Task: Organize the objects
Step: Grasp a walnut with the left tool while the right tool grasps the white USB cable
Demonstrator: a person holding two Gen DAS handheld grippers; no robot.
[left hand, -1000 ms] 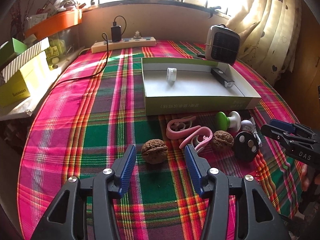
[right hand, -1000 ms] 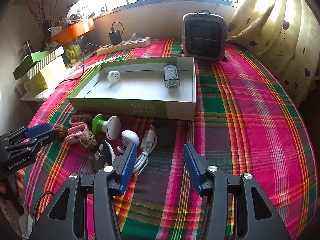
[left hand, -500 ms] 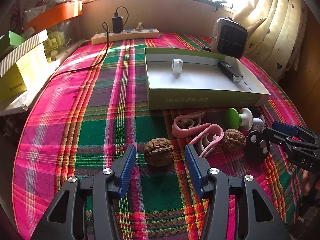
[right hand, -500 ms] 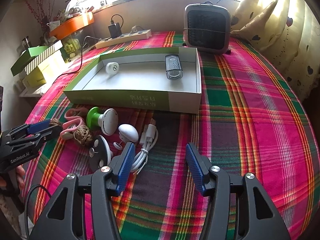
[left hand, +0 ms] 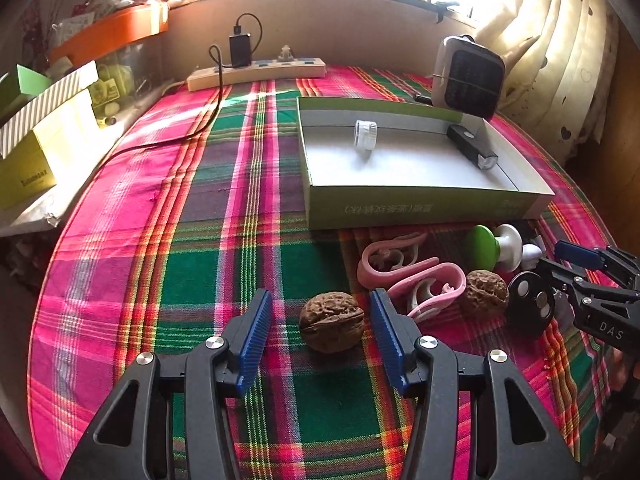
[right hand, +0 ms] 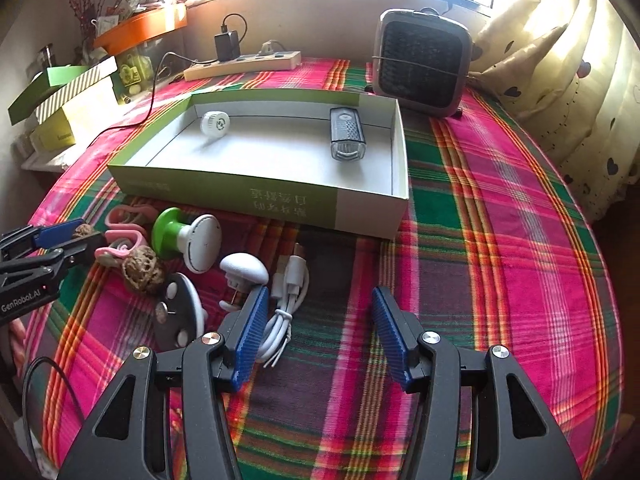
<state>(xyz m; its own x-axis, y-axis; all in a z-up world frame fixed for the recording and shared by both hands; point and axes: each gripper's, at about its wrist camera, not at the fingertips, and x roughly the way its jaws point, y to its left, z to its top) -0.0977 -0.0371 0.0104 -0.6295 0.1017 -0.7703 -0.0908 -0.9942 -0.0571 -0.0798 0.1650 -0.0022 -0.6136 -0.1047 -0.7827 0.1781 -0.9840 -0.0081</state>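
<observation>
Left gripper (left hand: 320, 326) open, straddling the near walnut (left hand: 332, 322) without contact, seemingly lined up for pickup. Right gripper (right hand: 316, 332) open and empty beside the white cable (right hand: 286, 308). Green box (left hand: 420, 208) beyond, toward the worktop's far edge.

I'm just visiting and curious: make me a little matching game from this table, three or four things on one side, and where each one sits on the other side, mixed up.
Things:
1. black bike light
2. walnut
3. white cable
4. black charger

Places:
A. plugged into the power strip by the window
B. on the cloth between the open pads of the left hand-held gripper, not touched
C. inside the green box
D. on the cloth, coiled, beside the left pad of the right hand-held gripper

Pairs: 1-C, 2-B, 3-D, 4-A
</observation>
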